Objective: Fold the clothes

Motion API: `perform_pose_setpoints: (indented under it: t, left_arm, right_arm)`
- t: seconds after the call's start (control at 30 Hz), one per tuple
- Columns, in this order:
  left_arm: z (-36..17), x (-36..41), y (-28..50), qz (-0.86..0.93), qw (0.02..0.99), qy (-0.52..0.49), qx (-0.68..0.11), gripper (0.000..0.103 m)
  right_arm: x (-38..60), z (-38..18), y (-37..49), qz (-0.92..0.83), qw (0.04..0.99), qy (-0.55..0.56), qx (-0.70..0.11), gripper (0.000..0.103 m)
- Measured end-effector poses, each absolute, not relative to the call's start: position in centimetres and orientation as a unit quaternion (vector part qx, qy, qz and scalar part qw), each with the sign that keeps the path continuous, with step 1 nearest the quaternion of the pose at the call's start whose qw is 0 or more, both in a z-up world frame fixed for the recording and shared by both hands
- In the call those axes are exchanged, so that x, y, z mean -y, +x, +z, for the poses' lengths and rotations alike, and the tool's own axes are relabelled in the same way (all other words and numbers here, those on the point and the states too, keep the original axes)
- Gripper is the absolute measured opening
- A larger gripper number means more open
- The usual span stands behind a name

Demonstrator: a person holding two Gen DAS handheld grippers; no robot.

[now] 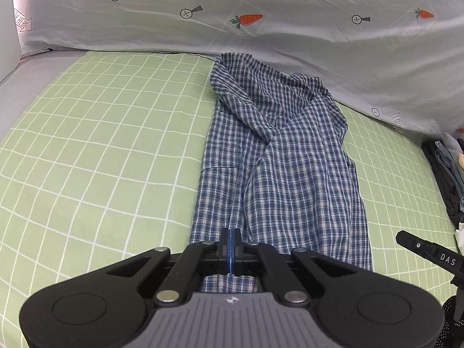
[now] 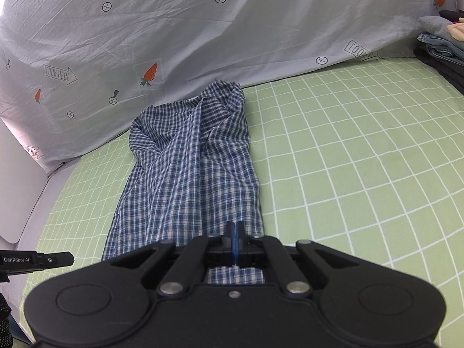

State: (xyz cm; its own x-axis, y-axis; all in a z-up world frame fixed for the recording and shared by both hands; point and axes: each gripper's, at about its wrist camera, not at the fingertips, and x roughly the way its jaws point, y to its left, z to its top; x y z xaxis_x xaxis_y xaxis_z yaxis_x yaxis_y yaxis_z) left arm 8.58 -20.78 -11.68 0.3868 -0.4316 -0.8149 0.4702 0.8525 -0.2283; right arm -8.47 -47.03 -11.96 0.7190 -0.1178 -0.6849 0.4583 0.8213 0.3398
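Observation:
A blue-and-white checked shirt (image 1: pixel 278 156) (image 2: pixel 191 174) lies lengthwise on the green grid bedsheet (image 1: pixel 101 145) (image 2: pixel 348 159), folded into a long narrow strip with its bunched collar end at the far side. My left gripper (image 1: pixel 231 233) hovers over the shirt's near end, its blue pads pressed together with no cloth between them. My right gripper (image 2: pixel 235 226) hangs over the same end, likewise shut and empty. Each gripper's tip shows in the other's view (image 1: pixel 401 236) (image 2: pixel 69 259), bare and just clear of the shirt's edge.
A grey sheet printed with carrots (image 1: pixel 261 20) (image 2: pixel 203 43) rises behind the bed. A stack of folded clothes (image 1: pixel 446 179) (image 2: pixel 440 49) sits at the bed's right edge. A white panel (image 2: pixel 17 197) stands at the left. Green sheet lies on both sides of the shirt.

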Motion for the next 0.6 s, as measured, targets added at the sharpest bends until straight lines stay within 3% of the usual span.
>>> perform_pose_setpoints:
  t: [0.2, 0.37, 0.43, 0.6]
  left_arm:
    - [-13.7, 21.2, 9.8, -0.263, 0.818, 0.023, -0.511, 0.001]
    - [-15.0, 19.0, 7.2, -0.255, 0.812, 0.045, -0.524, 0.023]
    - [-15.8, 18.0, 6.0, -0.249, 0.805, 0.049, -0.536, 0.024]
    - [-16.5, 15.6, 3.4, -0.236, 0.796, 0.055, -0.555, 0.037]
  right_arm:
    - [47.9, -13.2, -6.6, -0.171, 0.882, 0.251, -0.361, 0.006]
    - [45.6, -14.1, -8.7, -0.16, 0.877, 0.233, -0.389, 0.026]
    - [44.9, -14.7, -9.9, -0.158, 0.871, 0.238, -0.401, 0.026]
    - [43.7, -15.4, -12.6, -0.164, 0.856, 0.252, -0.419, 0.031]
